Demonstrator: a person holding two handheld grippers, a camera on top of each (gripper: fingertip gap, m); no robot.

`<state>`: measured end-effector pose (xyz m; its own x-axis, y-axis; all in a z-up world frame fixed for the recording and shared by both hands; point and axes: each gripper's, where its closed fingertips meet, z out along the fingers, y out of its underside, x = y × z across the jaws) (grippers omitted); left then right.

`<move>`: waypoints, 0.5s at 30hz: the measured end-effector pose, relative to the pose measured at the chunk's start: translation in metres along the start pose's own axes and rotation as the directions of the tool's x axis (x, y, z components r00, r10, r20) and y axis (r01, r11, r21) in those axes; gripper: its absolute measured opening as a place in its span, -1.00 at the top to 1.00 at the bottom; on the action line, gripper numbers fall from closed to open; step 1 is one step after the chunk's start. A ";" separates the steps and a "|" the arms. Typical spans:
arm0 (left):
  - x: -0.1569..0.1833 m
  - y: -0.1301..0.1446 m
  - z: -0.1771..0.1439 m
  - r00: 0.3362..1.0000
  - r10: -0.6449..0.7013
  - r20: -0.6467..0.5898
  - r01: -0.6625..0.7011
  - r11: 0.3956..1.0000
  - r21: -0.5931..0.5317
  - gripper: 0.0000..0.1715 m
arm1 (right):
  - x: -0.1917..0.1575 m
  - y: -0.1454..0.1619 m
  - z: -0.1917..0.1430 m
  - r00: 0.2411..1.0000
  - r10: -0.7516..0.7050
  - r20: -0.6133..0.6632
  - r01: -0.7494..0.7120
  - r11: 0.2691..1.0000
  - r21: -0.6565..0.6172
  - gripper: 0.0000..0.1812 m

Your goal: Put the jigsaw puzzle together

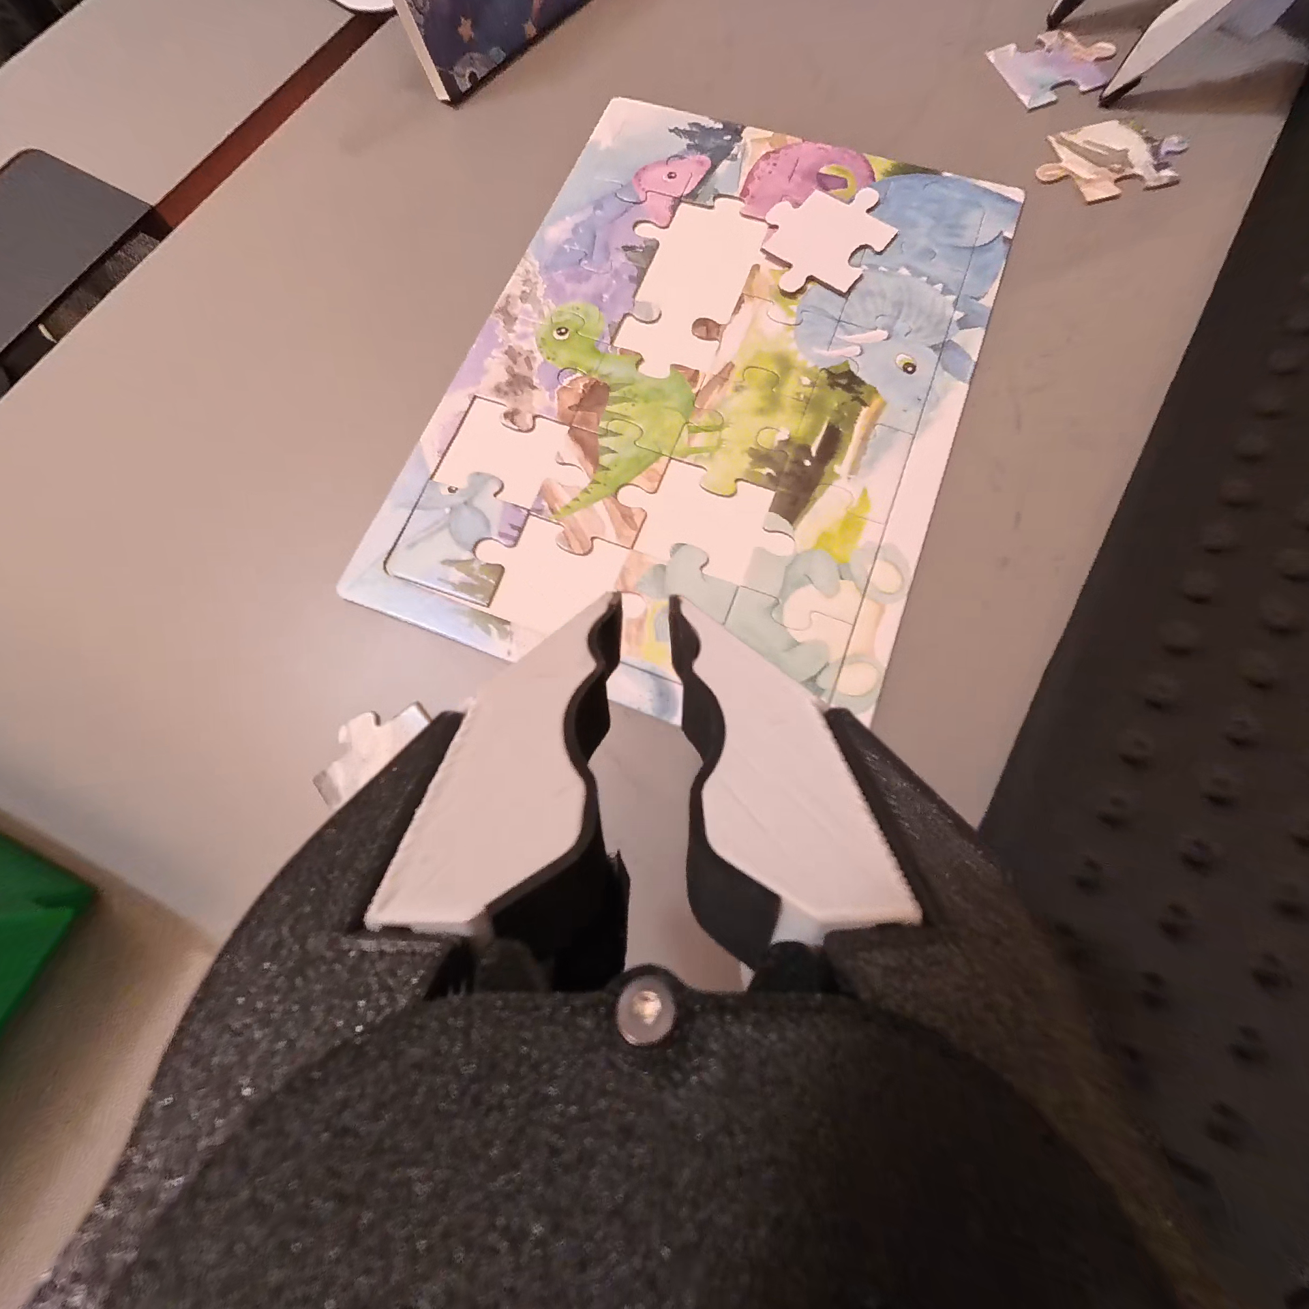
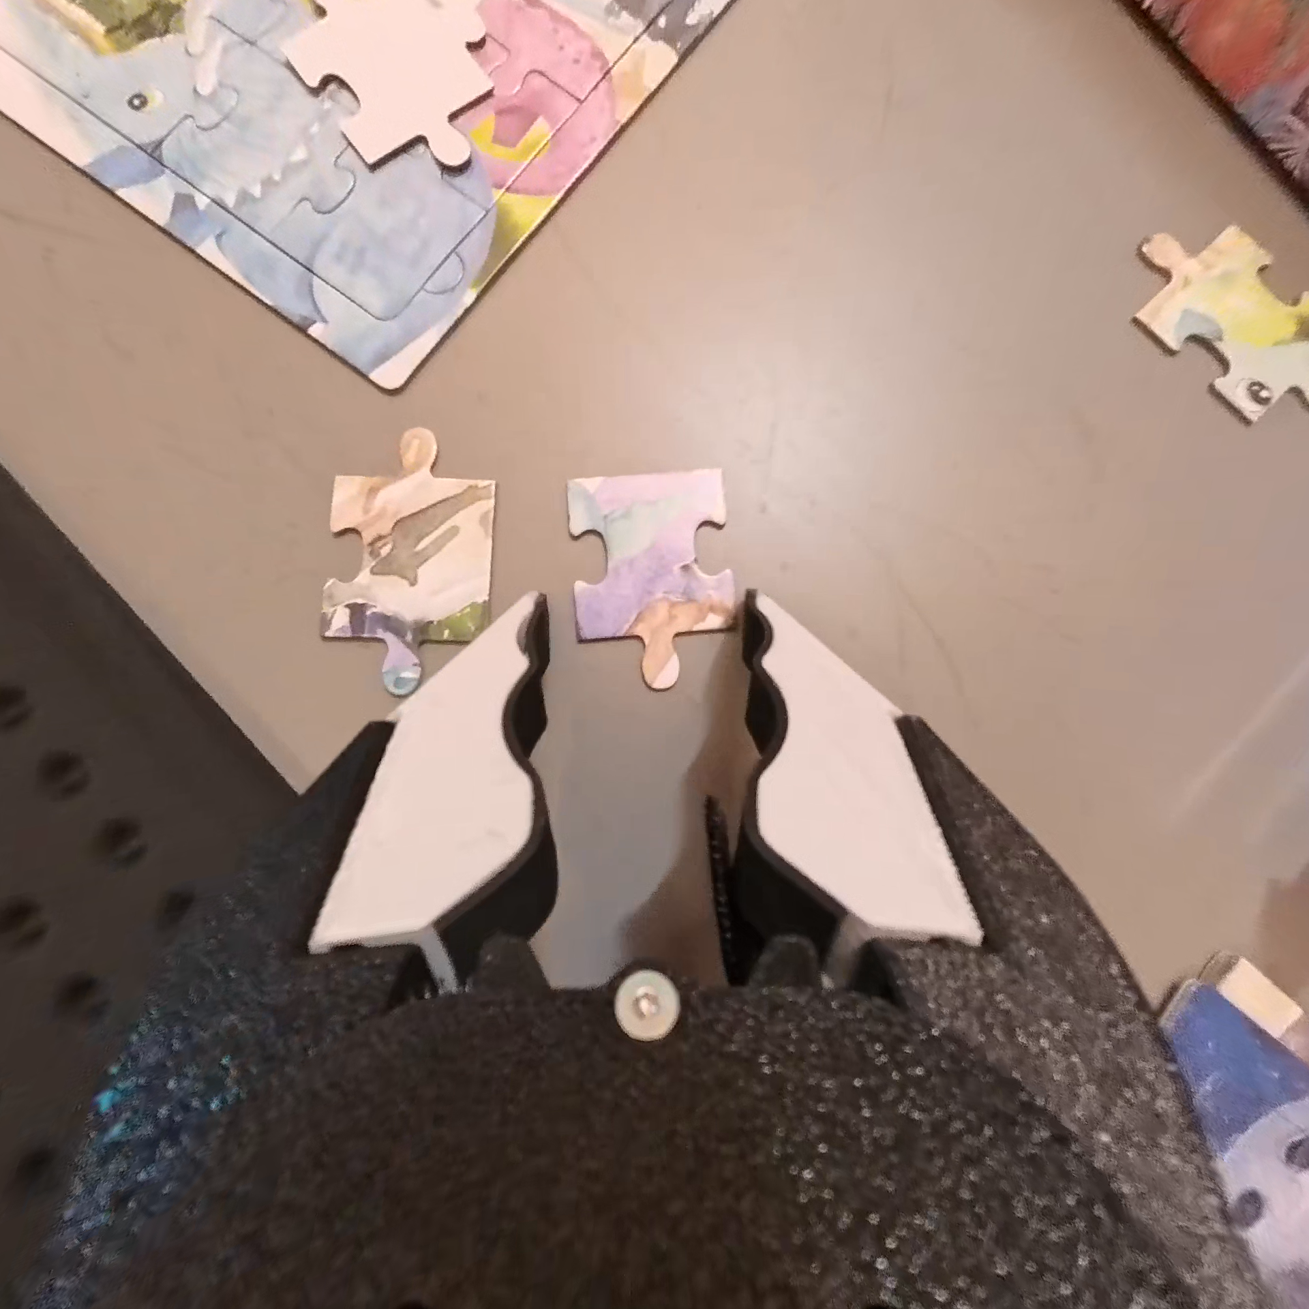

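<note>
Fingers of the right gripper [image 2: 644, 609] stand wide apart, straddling a purple puzzle piece [image 2: 648, 559] lying on the grey counter [image 2: 885, 425], a beige piece [image 2: 411, 559] just beside it. Left gripper [image 1: 646, 602] hovers nearly closed and empty over the near edge of the puzzle board [image 1: 680, 397], where a white face-down piece [image 1: 825, 237] lies loose.

Light level: moderate, warm indoor tone, even across the table [image 1: 212, 368].
Shadows: soft and short beneath the loose pieces; no hard edges.
Glare: mild sheen on the puzzle board [image 1: 680, 397]; bare white slots read nearly overexposed.
Blur: right wrist view smeared at its right edge and corners; puzzle box [image 2: 1232, 1105] unsharp.
Distortion: wide-angle bending; table edges curve toward frame borders.
Focus: fingers [image 1: 496, 793] slightly soft.
</note>
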<state>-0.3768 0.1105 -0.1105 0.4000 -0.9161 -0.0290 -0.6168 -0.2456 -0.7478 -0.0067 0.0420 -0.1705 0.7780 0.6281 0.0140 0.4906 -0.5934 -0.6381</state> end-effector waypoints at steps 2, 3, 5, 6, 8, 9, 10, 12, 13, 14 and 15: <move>0.003 0.000 -0.005 1.000 -0.018 -0.002 0.018 1.000 0.008 0.85 | -0.001 0.000 0.000 1.000 0.004 0.023 -0.004 1.000 -0.003 0.45; 0.004 0.000 -0.007 1.000 -0.024 -0.003 0.024 1.000 0.010 0.85 | -0.001 0.000 0.000 1.000 0.005 0.027 -0.005 1.000 -0.003 0.50; 0.003 0.000 -0.011 1.000 -0.029 0.006 0.029 1.000 0.009 0.85 | 0.000 0.000 0.000 0.999 0.021 0.027 -0.020 1.000 -0.007 0.51; 0.002 0.000 -0.013 0.999 -0.030 0.014 0.030 1.000 0.008 0.85 | 0.000 0.000 0.000 0.999 0.022 0.023 -0.022 1.000 -0.010 0.51; -0.002 0.002 -0.017 0.999 -0.038 0.027 0.038 0.999 0.008 0.85 | 0.000 0.000 0.000 0.999 0.032 0.012 -0.032 0.999 -0.021 0.52; -0.003 0.004 -0.018 0.999 -0.044 0.029 0.044 0.999 0.008 0.85 | -0.001 -0.001 -0.001 0.999 0.032 0.004 -0.032 0.999 -0.023 0.52; -0.004 0.005 -0.019 0.998 -0.048 0.030 0.048 0.999 0.007 0.85 | -0.001 -0.002 -0.002 0.999 0.031 -0.007 -0.031 0.999 -0.020 0.52; -0.007 0.010 -0.021 0.998 -0.053 0.034 0.053 0.999 0.002 0.85 | -0.003 -0.009 -0.007 0.999 0.029 -0.028 -0.030 1.000 -0.010 0.52; -0.008 0.012 -0.022 0.998 -0.052 0.036 0.052 0.999 0.000 0.85 | -0.004 -0.014 -0.010 0.999 0.023 -0.038 -0.023 1.000 -0.003 0.52; -0.009 0.014 -0.022 0.998 -0.050 0.033 0.051 0.999 -0.002 0.85 | -0.008 -0.021 -0.013 0.999 0.013 -0.045 -0.012 1.000 0.007 0.52; -0.010 0.016 -0.022 0.999 -0.046 0.028 0.047 0.999 -0.006 0.85 | -0.012 -0.031 -0.016 0.999 0.001 -0.050 0.000 1.000 0.021 0.52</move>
<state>-0.4053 0.1084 -0.1076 0.4473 -0.8943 -0.0131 -0.6015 -0.2899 -0.7445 -0.0250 0.0449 -0.1391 0.7974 0.6012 0.0520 0.4823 -0.5831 -0.6537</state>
